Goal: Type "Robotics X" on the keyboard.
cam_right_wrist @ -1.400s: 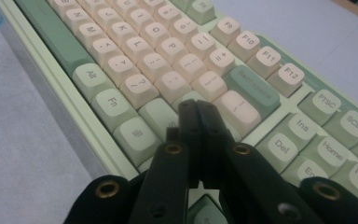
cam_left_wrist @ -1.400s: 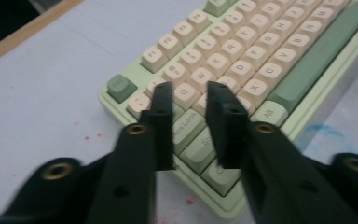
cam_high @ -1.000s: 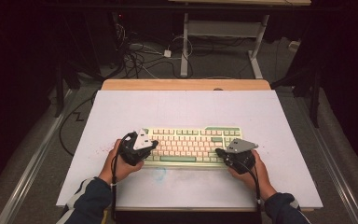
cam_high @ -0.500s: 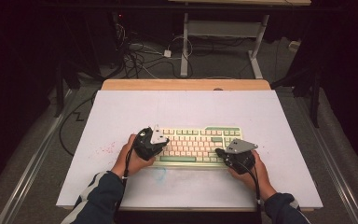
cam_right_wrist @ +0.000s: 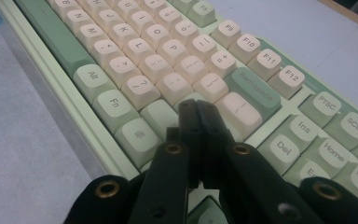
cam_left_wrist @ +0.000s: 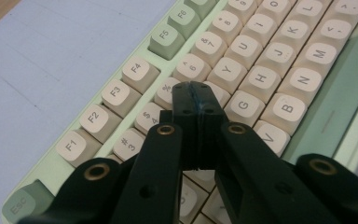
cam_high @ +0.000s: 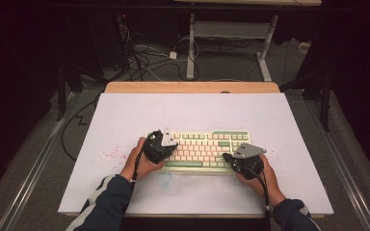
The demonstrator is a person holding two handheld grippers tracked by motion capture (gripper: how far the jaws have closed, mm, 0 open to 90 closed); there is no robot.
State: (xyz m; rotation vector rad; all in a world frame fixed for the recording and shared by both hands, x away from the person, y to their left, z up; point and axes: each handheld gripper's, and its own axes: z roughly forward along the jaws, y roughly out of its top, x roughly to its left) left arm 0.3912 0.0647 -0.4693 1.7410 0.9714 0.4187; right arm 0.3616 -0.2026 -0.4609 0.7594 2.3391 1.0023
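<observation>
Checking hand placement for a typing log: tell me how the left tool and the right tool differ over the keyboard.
The left black two-jaw tool sits over the cream letter keys near 5 and T of the pale green keyboard; the right black two-jaw tool sits at the keyboard's other end, near its green Backspace key. Both have their jaws shut with nothing between them.
</observation>
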